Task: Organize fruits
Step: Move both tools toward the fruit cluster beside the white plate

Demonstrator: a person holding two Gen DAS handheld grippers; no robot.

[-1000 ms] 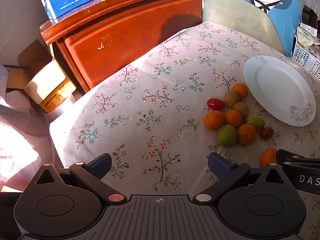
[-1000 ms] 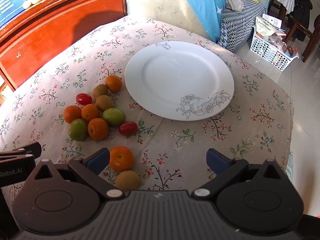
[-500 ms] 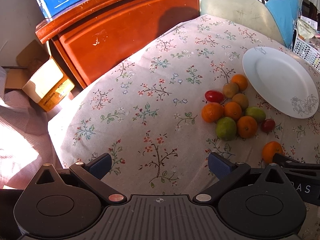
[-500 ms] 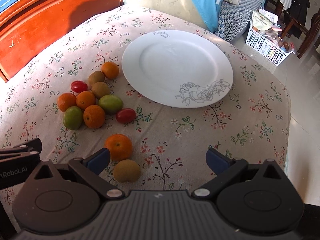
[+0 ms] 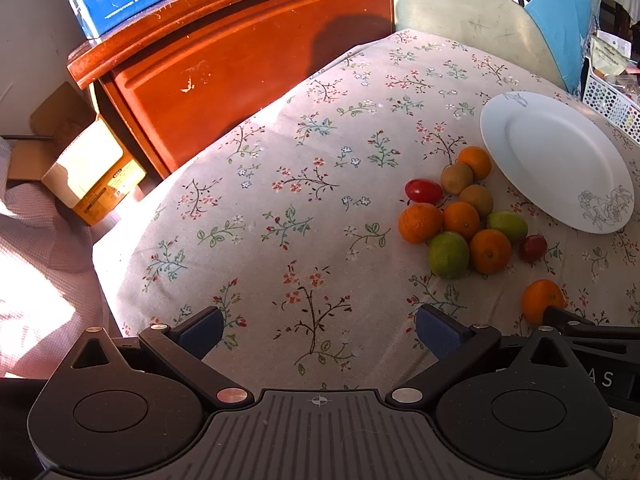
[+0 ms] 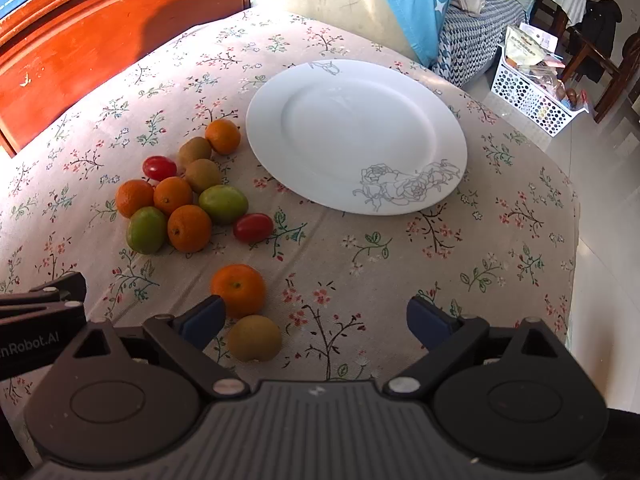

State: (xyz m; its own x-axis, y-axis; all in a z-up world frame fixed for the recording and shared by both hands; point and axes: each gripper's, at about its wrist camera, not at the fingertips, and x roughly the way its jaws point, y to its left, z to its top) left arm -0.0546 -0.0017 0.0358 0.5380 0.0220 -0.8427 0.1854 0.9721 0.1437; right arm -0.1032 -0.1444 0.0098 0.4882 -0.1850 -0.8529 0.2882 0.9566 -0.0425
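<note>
Kiwis number three; the third (image 6: pixel 254 338) shows only in the right view, inside the closing, unpinching right claw (image 6: pixel 316 320); left claw (image 5: pixel 318 330) spread.

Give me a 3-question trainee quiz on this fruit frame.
1. True or false: the white plate already holds fruit.
2. How many cherry tomatoes lie on the floral tablecloth?
3. Which fruit lies nearest the right gripper? A) green fruit B) kiwi C) cherry tomato

Key:
1. False, it is bare.
2. Two.
3. B; it lies by the left finger, beside a lone orange. The jaws are closing, with nothing between the pads yet.
</note>
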